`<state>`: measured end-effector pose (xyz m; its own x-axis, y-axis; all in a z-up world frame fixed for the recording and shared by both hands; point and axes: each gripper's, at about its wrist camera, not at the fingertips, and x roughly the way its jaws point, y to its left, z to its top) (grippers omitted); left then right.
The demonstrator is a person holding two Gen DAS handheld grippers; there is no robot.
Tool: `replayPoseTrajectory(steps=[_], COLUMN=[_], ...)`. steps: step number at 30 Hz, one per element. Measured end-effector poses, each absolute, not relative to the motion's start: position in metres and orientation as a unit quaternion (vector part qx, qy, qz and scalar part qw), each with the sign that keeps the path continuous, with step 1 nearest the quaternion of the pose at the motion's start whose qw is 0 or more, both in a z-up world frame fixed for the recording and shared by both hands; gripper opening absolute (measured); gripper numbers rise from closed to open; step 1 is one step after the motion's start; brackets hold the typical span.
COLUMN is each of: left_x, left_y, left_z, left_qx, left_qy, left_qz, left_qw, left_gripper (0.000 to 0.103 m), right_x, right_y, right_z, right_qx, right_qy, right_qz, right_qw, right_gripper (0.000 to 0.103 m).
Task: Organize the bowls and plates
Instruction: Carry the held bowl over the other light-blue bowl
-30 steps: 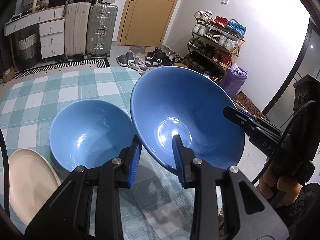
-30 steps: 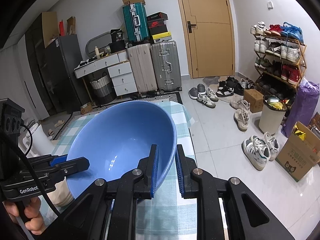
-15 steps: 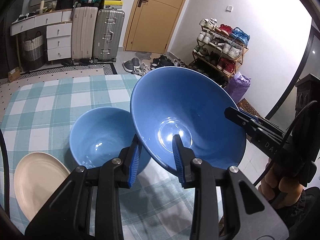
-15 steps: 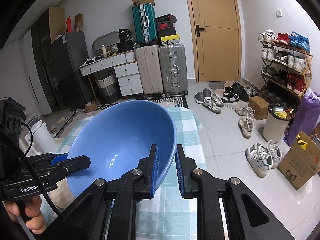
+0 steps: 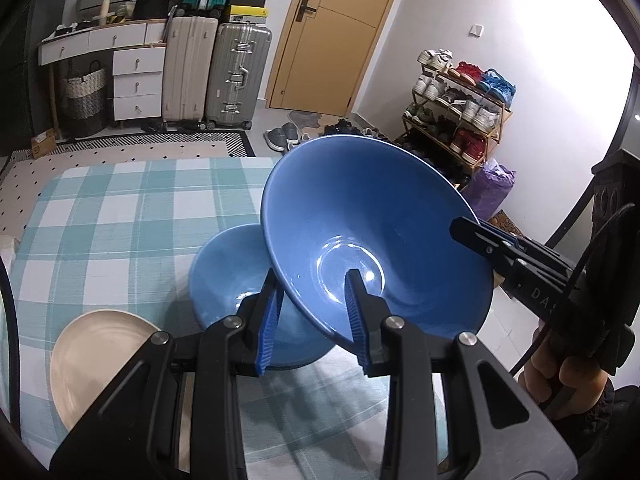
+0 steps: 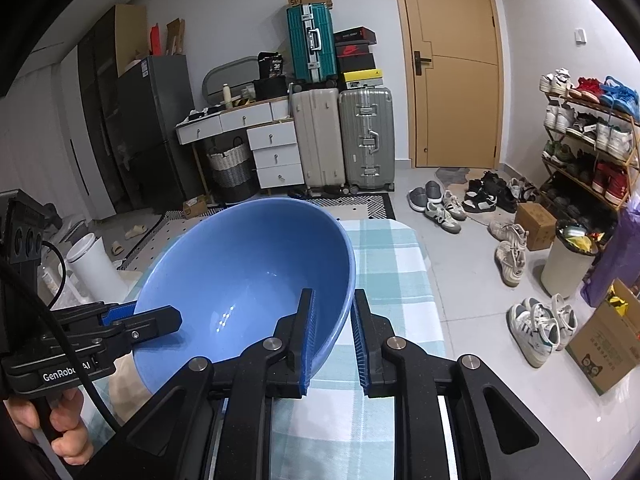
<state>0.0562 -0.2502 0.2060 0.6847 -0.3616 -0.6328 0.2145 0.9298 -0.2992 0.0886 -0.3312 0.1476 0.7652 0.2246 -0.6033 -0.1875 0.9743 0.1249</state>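
- Left gripper (image 5: 314, 316) clamps the big blue bowl's (image 5: 376, 240) near rim; smaller bowl (image 5: 228, 280) just below
- Right gripper (image 6: 332, 336) clamps the same bowl's opposite rim

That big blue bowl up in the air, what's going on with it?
A person is holding a gripper in each hand, and both are clamped on the rim of the large blue bowl: the left gripper on the near edge, the right gripper on the opposite side. The bowl is tilted, lifted above a smaller blue bowl that sits on the checked tablecloth. A cream plate lies beside it. It looks as if the bowls are being stacked.
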Motion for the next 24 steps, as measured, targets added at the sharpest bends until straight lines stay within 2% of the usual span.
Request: replayPoseTrajectory(steps=[14, 24], left_x=[0.072, 0.100], left_y=[-0.226, -0.216], left_z=[0.202, 0.175], left_qx=[-0.102, -0.100], left_qy=[0.370, 0.385], left_qz=[-0.126, -0.112], left_qw=[0.915, 0.911], left_gripper=[0.028, 0.028], right_x=[0.119, 0.134], right_y=[-0.293, -0.281], right_z=[0.128, 0.107], right_qx=[0.019, 0.016], right_qy=[0.338, 0.354], right_qz=[0.128, 0.130], right_qw=[0.932, 0.926], right_gripper=[0.018, 0.018])
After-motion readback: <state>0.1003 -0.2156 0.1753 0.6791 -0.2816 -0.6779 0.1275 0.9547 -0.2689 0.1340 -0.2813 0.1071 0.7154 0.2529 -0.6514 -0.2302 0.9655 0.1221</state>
